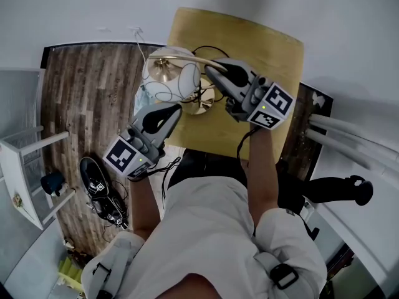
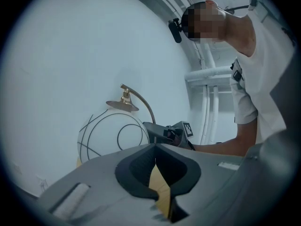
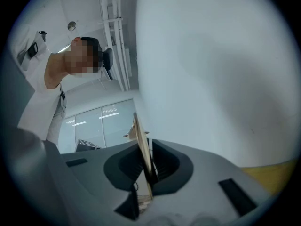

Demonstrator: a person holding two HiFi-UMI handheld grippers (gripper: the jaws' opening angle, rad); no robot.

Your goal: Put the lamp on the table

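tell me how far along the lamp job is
Done, it seems: the white globe lamp with brass stem stands on the yellow wooden table. In hand: the right gripper has the stem between slightly parted jaws. To do: pull it clear; the left gripper is shut, empty.

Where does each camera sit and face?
Head view: on the head, facing steeply down at table and lamp; shows both arms, left gripper, right gripper.
Left gripper view: on the left gripper, facing along shut jaws at the lamp; shows right gripper, torso.
Right gripper view: on the right gripper, facing along its jaws, stem between them; shows a shoulder.
Shared: head and left gripper views both show lamp and right gripper.
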